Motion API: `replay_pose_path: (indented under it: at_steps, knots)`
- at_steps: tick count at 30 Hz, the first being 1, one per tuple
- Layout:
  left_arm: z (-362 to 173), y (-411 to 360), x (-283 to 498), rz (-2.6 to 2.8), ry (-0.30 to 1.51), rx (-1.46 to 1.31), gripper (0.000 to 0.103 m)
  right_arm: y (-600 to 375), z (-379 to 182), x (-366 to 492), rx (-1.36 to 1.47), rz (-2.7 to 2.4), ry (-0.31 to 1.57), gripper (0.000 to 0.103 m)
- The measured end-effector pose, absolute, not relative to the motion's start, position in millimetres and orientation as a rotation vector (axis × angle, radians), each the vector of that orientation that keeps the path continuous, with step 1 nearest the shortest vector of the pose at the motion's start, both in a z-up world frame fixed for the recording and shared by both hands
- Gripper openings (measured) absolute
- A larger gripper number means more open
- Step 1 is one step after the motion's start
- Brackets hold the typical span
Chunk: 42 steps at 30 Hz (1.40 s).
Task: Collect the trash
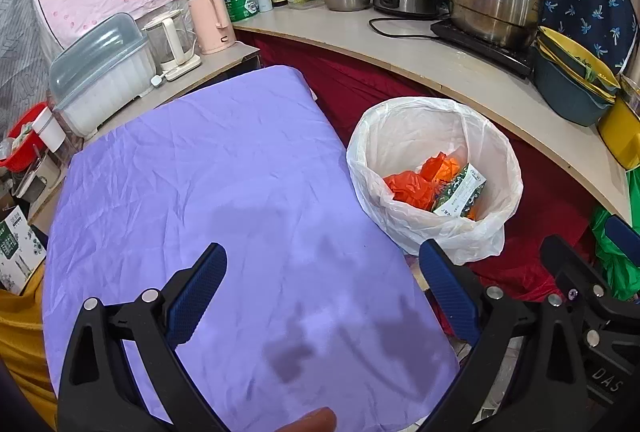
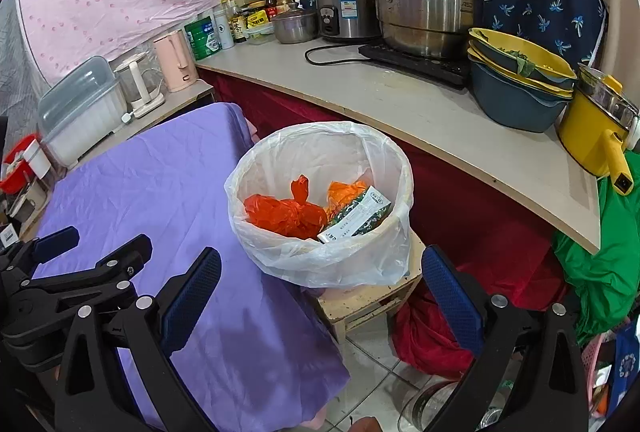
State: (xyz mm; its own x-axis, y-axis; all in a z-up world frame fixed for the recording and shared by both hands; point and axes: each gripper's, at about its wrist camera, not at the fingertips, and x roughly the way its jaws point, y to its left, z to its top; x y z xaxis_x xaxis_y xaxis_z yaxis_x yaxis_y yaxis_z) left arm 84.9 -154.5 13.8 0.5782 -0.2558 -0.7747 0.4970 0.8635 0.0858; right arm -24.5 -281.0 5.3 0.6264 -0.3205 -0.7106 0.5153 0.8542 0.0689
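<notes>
1. The left hand-held gripper (image 1: 322,296) is spread wide with nothing between its blue textured pads (image 1: 198,292). It hovers over the wrinkled lilac cloth-covered table (image 1: 224,167), which spreads out ahead of and beneath it. No loose rubbish shows on that cloth, so I judge the empty grip simply means there is nothing left there to pick up.

2. The right hand-held gripper (image 2: 320,292) is also fully spread and empty. Straight ahead of its fingers stands the round bin lined with a thin white plastic bag (image 2: 256,232), a pose that fits an item just dropped, though that is only a reading.

3. The task's things lie inside that bin: a knotted orange plastic bag (image 2: 286,213) and, just to its right and touching it, a green-and-white printed packet (image 2: 356,218) leaning against the bin's far-right wall. From the left hand-held gripper they sit ahead and to the right.

4. The bin rests on a small pale wooden stool (image 2: 360,302), just beside the table's right edge. That probably raises its mouth near table height, so rubbish can be carried across with a short sideways move.

5. The liner is folded over the rim, keeping the mouth open for drops from above.

6. Beyond the bin, a long beige table (image 2: 400,103) carries steel pots and stacked bowls; none looks like rubbish.

7. In my judgement, collecting is finished or nearly so.
</notes>
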Motion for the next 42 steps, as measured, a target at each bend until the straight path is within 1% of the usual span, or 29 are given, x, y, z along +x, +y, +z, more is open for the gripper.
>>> replay_pose_path:
  at_steps: [19, 42]
  knots:
    - [4, -145, 97, -0.408, 0.874, 0.294, 0.092, -279, -2, -18, 0.271, -0.507, 0.77, 0.097]
    - [0, -145, 92, -0.413, 0.877, 0.309, 0.092, -285, -6, -18, 0.28, -0.511, 0.774, 0.097]
